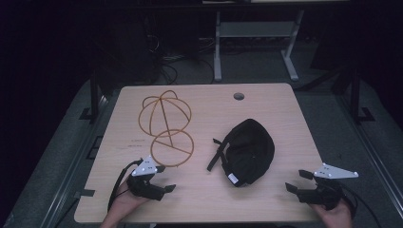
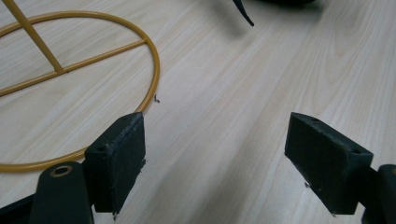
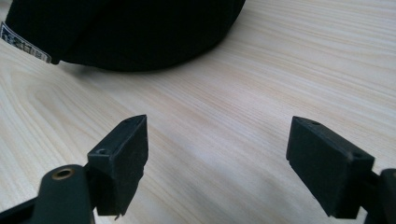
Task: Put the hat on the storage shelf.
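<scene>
One black cap (image 1: 248,151), label (image 3: 24,45) seemingly unreadable

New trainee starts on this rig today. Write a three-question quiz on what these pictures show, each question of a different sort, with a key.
1. True or false: the black cap sits on top of the yellow wire stand.
2. Multiple choice: the left gripper is nearest to A) the round hole in the table, B) the wire stand's ring, C) the cap's white label.
3. Fill in: the jaws of the right gripper are ____ and hold nothing.

Key: 1 false, the cap lies on the table beside the stand, apart from it; 2 B; 3 open.
</scene>
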